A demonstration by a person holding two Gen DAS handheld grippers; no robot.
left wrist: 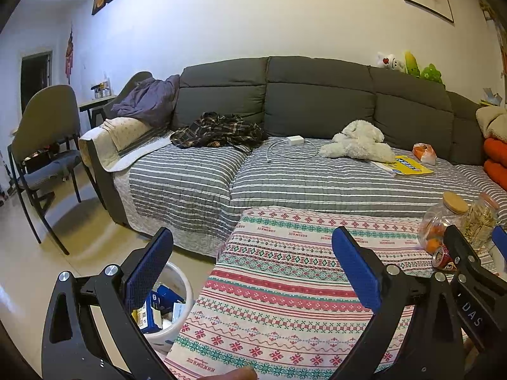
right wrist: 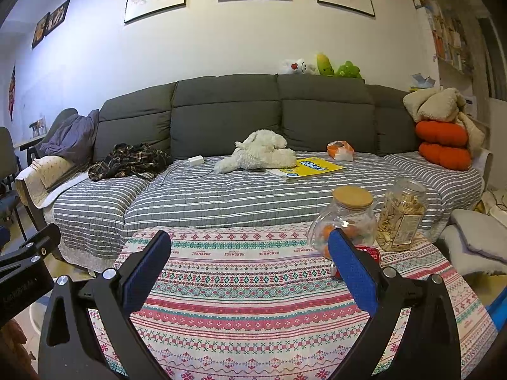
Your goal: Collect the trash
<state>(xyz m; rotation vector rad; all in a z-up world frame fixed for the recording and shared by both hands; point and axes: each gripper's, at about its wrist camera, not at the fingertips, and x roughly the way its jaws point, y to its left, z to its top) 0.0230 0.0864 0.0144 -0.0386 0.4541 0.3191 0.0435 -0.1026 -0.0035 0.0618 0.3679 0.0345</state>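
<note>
Both grippers hover over a counter (right wrist: 253,300) covered in a patterned cloth, facing a grey sofa (right wrist: 221,110). The left gripper (left wrist: 253,266) and right gripper (right wrist: 250,266) each have blue-padded fingers spread wide, holding nothing. A red can (left wrist: 443,258) lies at the right of the frame beside two jars. A white bin (left wrist: 177,310) holding trash sits at lower left.

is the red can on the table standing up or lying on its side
Lying on its side: the red can shows its round silver top facing sideways, resting on the tablecloth beside the cork-lidded jar.
</note>
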